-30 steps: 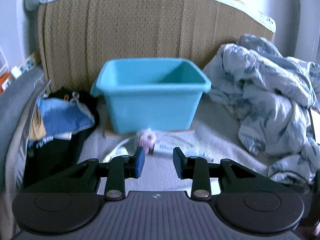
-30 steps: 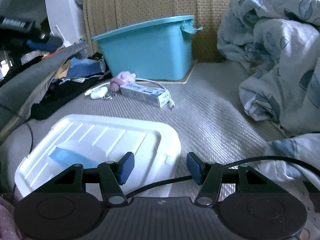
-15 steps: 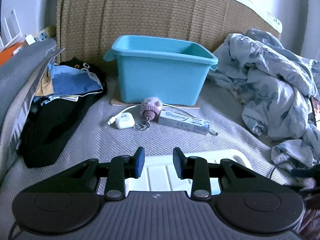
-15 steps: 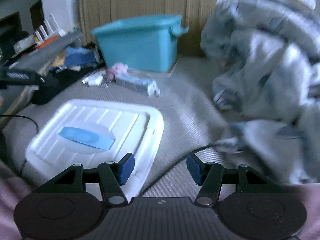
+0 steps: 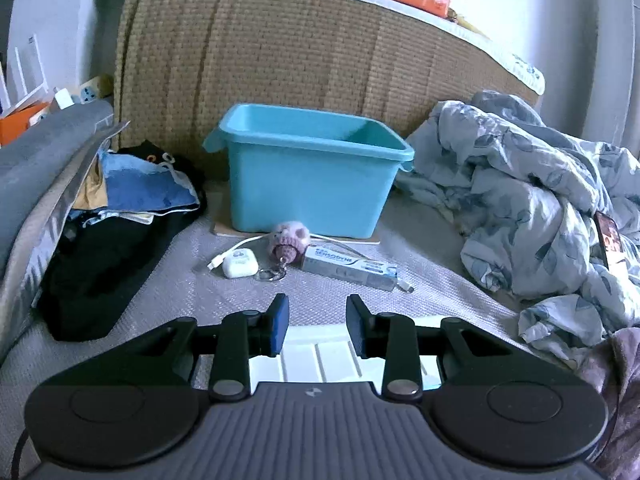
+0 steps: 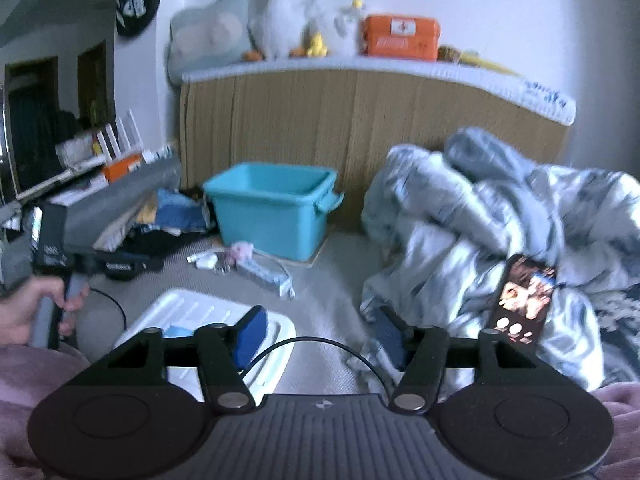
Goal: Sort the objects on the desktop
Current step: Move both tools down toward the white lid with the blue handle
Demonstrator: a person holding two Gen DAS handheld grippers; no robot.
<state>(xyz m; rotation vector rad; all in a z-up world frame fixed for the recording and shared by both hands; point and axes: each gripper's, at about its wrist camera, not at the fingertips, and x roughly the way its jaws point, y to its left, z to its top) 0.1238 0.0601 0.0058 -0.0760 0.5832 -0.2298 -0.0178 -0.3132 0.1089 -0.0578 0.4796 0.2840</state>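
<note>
Three small things lie in a row on the bed, just in front of the blue bin (image 5: 316, 176): a white earbud case (image 5: 240, 263), a pink knitted keychain (image 5: 289, 240) and a toothpaste box (image 5: 349, 269). A white cable (image 5: 240, 245) runs behind them. They sit right by the bin, which looks like the place they should go, so each one needs only a short lift.

The bin stands open at the top with its back near the woven headboard (image 5: 304, 68), so things can drop in from above.

Nearer the camera lies a white lid (image 6: 208, 312), maybe for the bin.

The left gripper (image 5: 316, 326) hangs over the lid. Its jaws are opening a little and nothing is between them. The right gripper (image 6: 318, 340) is higher up. Its jaws are opening wider and hold nothing either; a thin black cord (image 6: 312, 342) only passes behind the gap. Both look ready to reach for a first thing.

A phone (image 6: 522, 300) leans on the rumpled blanket (image 6: 500, 220), well apart from the row.
</note>
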